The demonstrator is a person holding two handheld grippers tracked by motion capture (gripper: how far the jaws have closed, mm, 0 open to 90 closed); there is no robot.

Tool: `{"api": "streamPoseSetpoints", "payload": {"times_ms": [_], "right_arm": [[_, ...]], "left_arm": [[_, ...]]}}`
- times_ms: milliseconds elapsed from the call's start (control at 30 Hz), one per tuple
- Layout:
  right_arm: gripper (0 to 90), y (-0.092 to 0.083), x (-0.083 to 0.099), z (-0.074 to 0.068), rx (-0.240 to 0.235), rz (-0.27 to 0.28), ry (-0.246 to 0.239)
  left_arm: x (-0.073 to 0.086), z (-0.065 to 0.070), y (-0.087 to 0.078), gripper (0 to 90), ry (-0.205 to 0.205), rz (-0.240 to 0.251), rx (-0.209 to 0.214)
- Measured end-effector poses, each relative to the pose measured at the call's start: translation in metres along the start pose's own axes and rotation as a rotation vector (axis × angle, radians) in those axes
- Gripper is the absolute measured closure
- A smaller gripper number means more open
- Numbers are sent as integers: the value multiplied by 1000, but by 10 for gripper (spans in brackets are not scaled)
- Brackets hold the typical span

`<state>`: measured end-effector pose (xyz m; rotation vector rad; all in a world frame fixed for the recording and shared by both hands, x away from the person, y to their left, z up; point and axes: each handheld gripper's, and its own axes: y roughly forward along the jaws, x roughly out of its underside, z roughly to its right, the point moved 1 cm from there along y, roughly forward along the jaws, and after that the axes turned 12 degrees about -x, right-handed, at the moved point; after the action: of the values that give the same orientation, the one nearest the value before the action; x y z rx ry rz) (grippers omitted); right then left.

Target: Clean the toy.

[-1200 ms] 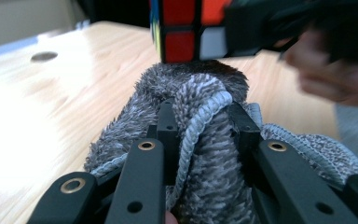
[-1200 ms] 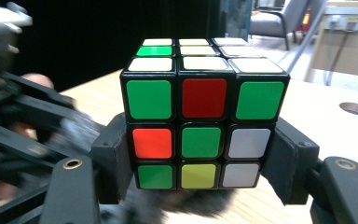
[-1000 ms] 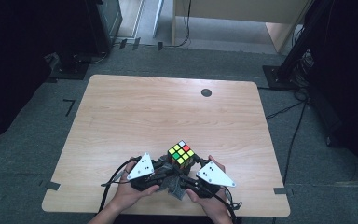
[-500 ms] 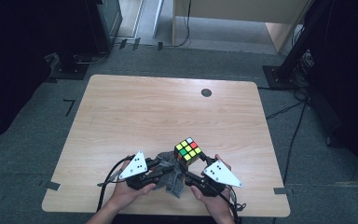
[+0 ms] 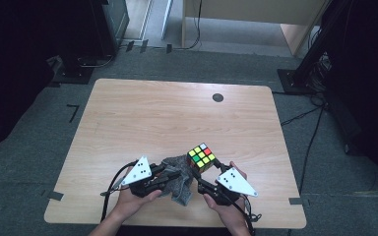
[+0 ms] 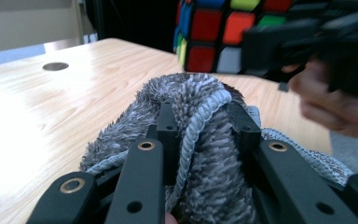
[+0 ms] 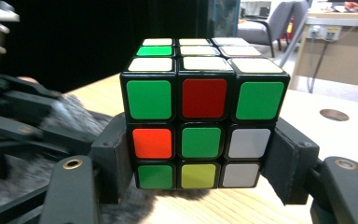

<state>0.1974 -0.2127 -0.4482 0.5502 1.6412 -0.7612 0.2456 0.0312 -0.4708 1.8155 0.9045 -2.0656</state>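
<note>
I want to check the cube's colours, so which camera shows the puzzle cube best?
The right gripper view: the cube faces it close up, one whole side sharp. The left gripper view cuts off its top; the high view shows it small.

Wooden table point(image 5: 147, 118) with round dark grommet point(image 5: 218, 97).
</note>
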Motion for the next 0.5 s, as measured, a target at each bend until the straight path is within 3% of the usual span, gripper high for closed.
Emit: {"api": "streamPoseSetpoints", "payload": {"times_ms": [133, 200, 300, 400, 500], "right_arm": [[346, 3, 0, -6, -42, -1, -10], [346, 4, 1, -7, -46, -9, -13], [345, 5, 3, -5, -41, -13, -2], [346, 4, 4, 2, 5, -22, -6], [346, 1, 4, 8, 34, -20, 12]], "left_arm": [[0, 2, 1, 720, -5, 0, 11], [-2, 3, 0, 720, -23, 20, 40], [-4, 2, -3, 721, -22, 35, 42], [-4, -2, -4, 719, -20, 32, 12], [-4, -9, -5, 716, -14, 18, -66]]}}
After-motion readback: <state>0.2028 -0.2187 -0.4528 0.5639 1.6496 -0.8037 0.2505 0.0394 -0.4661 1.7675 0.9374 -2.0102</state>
